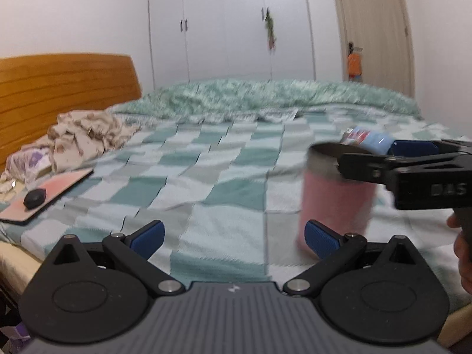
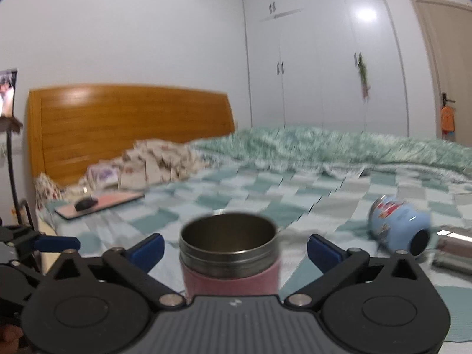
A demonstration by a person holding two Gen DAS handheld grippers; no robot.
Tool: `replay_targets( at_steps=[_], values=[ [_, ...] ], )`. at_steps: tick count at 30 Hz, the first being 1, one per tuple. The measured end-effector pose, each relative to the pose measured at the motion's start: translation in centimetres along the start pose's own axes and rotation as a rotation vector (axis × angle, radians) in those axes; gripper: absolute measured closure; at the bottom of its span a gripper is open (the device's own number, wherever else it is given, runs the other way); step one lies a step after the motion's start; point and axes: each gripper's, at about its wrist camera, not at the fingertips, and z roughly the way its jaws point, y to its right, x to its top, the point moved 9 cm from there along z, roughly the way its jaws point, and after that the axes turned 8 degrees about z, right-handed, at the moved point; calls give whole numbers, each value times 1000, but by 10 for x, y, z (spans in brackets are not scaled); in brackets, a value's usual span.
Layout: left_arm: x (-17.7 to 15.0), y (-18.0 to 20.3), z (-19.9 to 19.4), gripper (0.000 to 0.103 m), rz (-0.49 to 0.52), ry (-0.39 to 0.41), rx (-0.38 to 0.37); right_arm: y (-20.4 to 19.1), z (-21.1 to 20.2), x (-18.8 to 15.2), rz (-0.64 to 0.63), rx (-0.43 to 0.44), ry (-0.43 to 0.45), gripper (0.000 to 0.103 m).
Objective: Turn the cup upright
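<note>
I see plain white walls (image 2: 132, 29). Orange-brown slatted wooden headboard (image 2: 129, 126) stands against back wall. Bed under green-and-white checkered cover (image 1: 206, 183); rumpled mint-green fluffy blanket (image 1: 265, 94) heaped along far side. Glossy white floor-to-ceiling wardrobe (image 1: 230, 29) with dark handles, bright light glare on one door. Beige door (image 1: 380, 29) right of wardrobe. I note small dark shelf (image 2: 10, 122) at left edge of right wrist view. Both views slightly blurred.

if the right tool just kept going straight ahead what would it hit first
The pink cup: it stands upright, mouth up, between the open fingers of the right tool, dead ahead. How near it is cannot be judged exactly.
</note>
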Motion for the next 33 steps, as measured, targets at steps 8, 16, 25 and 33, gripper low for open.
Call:
replay_targets(
  at_steps=[8,16,25,33],
  values=[
    [27,62,-62,0,-8,139,-124,32,-131,13,-35,-147,96,0],
    [10,121,-85,0,-32,177,-185,83,-230,-24,-21,-369,75,0],
    [-25,153,-83,0,-9,188,-143,128,-274,-71,9,-539,65,0],
    [-39,161,-86,0,18,211,-92,136,-282,-86,1,-565,98,0]
  ],
)
